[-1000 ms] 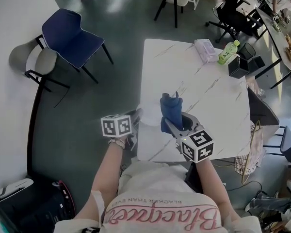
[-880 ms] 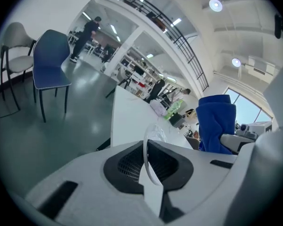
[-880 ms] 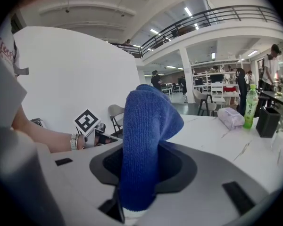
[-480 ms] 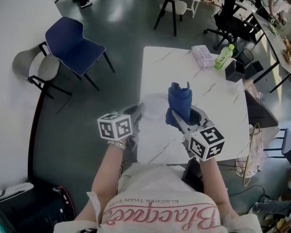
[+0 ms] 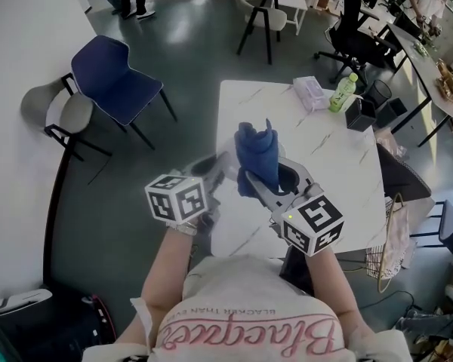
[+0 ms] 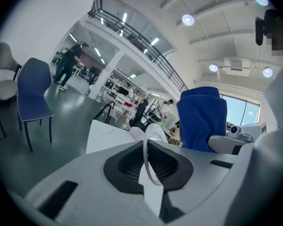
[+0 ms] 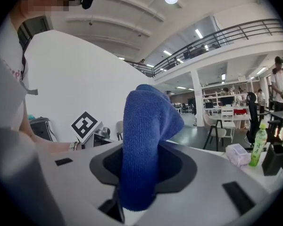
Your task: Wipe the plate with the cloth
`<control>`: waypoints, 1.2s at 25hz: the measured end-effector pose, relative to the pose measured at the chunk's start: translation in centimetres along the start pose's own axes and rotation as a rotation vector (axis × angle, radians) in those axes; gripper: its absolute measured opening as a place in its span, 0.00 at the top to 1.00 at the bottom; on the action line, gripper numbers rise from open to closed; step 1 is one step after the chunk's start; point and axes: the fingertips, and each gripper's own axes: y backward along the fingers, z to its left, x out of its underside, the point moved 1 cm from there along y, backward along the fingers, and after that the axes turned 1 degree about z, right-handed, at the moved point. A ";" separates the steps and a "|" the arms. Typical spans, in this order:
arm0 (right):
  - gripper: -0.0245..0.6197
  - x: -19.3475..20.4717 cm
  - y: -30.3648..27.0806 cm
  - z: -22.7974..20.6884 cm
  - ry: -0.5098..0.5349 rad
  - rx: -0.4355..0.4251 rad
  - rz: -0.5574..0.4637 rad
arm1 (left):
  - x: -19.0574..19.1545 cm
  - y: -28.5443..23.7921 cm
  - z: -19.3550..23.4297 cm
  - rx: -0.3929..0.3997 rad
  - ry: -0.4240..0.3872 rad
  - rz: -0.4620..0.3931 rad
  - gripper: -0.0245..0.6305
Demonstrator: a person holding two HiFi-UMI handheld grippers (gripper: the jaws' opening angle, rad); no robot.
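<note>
Quick count: two tongs, one plate, one cloth, one white table (image 5: 328, 164). On the table's far side, around 1 o'clock in the head view, sit one tissue pack (image 5: 309, 90), one green bottle (image 5: 341, 93) and one black box (image 5: 360, 115). Off at 10 o'clock there's one blue chair (image 5: 109, 70) and one grey chair (image 5: 60, 108).

Containers: can't tell what's in the bottle, and the box's inside isn't visible from here.

The left gripper (image 5: 217, 168) has its jaws nearly together, pinching the rim of the clear plate (image 6: 156, 132). The plate stands edge-on, sticking up at 12 o'clock out of the jaws.

The right gripper (image 5: 257, 188) is clamped on the bottom of the blue cloth (image 5: 258, 151), which bunches upright out of it.

Both are held up over the table's near edge. The plate is just beside the cloth, at about its 9 o'clock; whether they touch I can't tell.
</note>
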 end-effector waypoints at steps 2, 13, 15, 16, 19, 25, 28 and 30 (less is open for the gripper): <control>0.74 -0.2 -0.6 0.7 0.034 -0.015 0.015 | -0.4 0.2 -0.7 0.003 -0.023 -0.005 0.93; 0.74 0.8 -2.8 -1.1 0.011 0.052 0.092 | -0.5 1.1 -2.5 0.008 -0.091 -0.021 0.93; 0.74 0.8 -2.6 -1.6 -0.009 0.073 0.087 | -0.6 1.2 -2.7 0.012 -0.089 -0.026 0.93; 0.74 0.8 -2.5 -1.8 -0.013 0.081 0.085 | -0.6 1.2 -2.8 0.013 -0.088 -0.028 0.93; 0.74 0.9 -2.0 -2.7 -0.022 0.116 0.085 | -0.6 1.3 -2.8 0.020 -0.084 -0.030 0.93; 0.74 1.2 0.1 -5.7 -0.077 0.224 0.076 | -0.7 1.5 -3.0 0.043 -0.078 -0.034 0.93; 0.74 1.7 1.4 -7.3 -0.108 0.286 0.075 | -0.9 1.7 -3.1 0.046 -0.081 -0.039 0.93; 0.74 2.1 2.4 -8.4 -0.129 0.330 0.078 | -1.1 1.8 -3.0 0.049 -0.077 -0.043 0.93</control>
